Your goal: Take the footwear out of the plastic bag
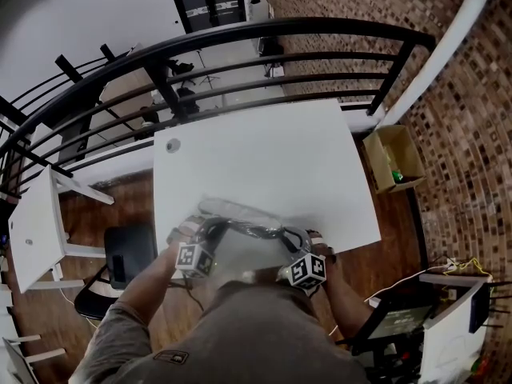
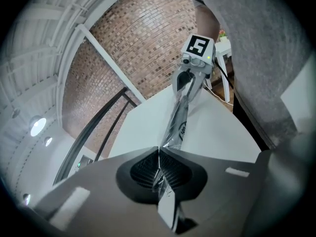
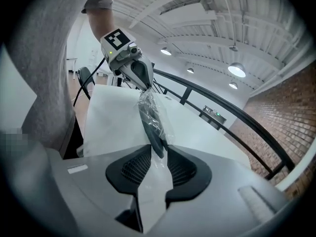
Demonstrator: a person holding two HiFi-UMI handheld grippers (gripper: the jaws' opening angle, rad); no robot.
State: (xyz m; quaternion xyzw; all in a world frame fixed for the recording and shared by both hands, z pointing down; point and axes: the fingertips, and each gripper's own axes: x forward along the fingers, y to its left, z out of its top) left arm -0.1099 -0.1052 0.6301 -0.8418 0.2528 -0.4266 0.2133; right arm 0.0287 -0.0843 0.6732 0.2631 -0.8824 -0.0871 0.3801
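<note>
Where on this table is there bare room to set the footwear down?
The table is bare from the plastic bag back to the railing and toward its right edge. The near edge is crowded: left gripper and right gripper hold the bag.

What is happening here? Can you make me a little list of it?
Place: white table beside a black railing
Thing held: clear plastic bag, stretched between both grippers
Inside it: dark footwear, not out yet
Left gripper: shut on one end of the bag
Right gripper: gripping the other end, jaws partly apart
</note>
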